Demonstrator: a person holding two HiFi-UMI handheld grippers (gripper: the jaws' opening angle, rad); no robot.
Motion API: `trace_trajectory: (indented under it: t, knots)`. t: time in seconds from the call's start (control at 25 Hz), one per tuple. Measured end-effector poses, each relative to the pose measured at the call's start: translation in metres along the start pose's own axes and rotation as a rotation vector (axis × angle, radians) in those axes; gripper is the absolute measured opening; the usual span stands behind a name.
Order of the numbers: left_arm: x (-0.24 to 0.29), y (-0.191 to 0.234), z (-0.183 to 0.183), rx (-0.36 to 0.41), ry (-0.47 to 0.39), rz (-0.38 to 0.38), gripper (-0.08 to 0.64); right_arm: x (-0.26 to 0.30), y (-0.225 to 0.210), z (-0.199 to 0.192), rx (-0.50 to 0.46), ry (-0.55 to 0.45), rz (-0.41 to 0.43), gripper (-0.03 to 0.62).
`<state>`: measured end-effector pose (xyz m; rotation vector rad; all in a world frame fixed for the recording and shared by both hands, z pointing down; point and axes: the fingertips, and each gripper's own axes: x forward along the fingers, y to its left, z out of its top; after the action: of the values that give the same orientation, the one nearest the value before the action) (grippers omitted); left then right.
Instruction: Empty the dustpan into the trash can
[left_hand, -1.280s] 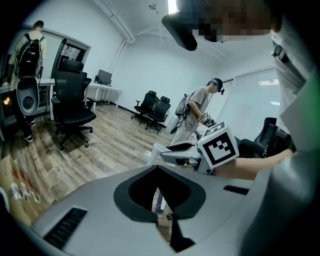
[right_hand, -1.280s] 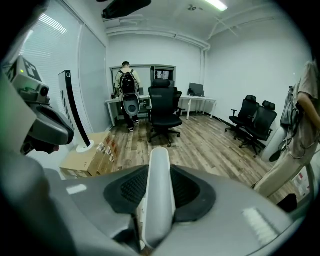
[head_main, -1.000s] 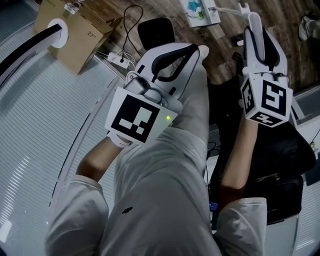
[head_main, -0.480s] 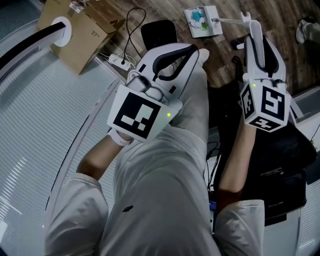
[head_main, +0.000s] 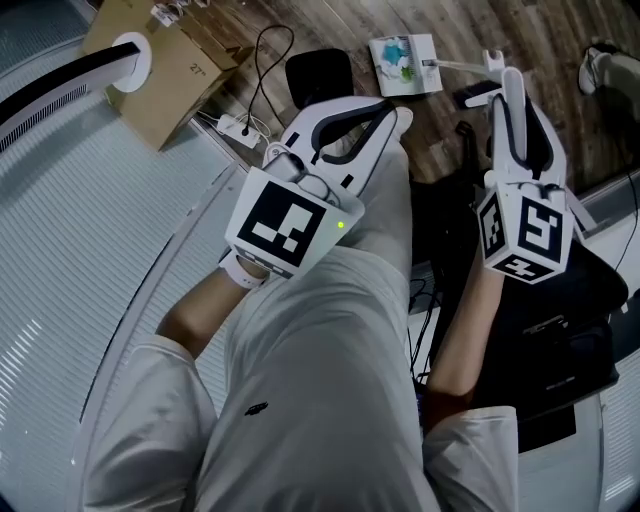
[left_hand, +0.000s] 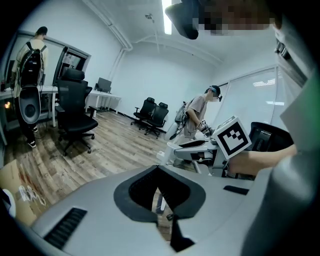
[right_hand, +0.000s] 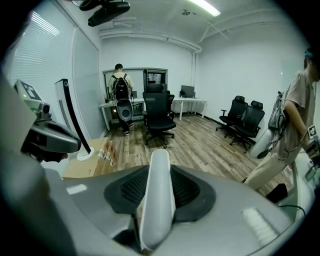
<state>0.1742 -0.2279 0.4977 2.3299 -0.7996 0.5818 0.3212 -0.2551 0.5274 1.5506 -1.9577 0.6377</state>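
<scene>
Dustpan (head_main: 402, 50) up top in the head view: a white squarish tray, open face toward us, blue and green scraps lying in it, over the wood floor (head_main: 560, 40).

Right gripper (head_main: 515, 100) is clamped on a white rounded handle (right_hand: 157, 200). Its own view shows the bar standing upright between the dark pads, filling the gap. The handle's long axis runs straight along the gripper, away from the person. From its far end a thin rod (head_main: 462, 67) goes off crosswise to the left and meets the tray. We judge rod and handle to be one long-handled dustpan, though the joint is too small to make out.

So the tray lies ahead and to the left of the right gripper, over toward the left side. Left gripper (head_main: 396, 108) has its jaws together with nothing between them. Its tip sits just below the tray in the picture, but we cannot compare depth.

We can pick out no trash can for certain. A black squarish object (head_main: 320, 70) stands on the floor just left of the tray, and we cannot tell what it is. If it is the can, we judge that the coming move is a swing to the left.
</scene>
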Motion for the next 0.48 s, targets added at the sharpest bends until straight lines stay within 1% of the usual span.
trace_trajectory:
  t: [0.24,0.48]
  knots:
    - [-0.033,-0.014,0.000,0.028,-0.041,-0.013,0.006,-0.048,0.017,0.013,0.016,-0.043,-0.029,0.141]
    - [-0.058,-0.061,-0.002,0.076,-0.087,-0.013,0.007,-0.115,0.009,0.017,0.044,-0.106,-0.052,0.141]
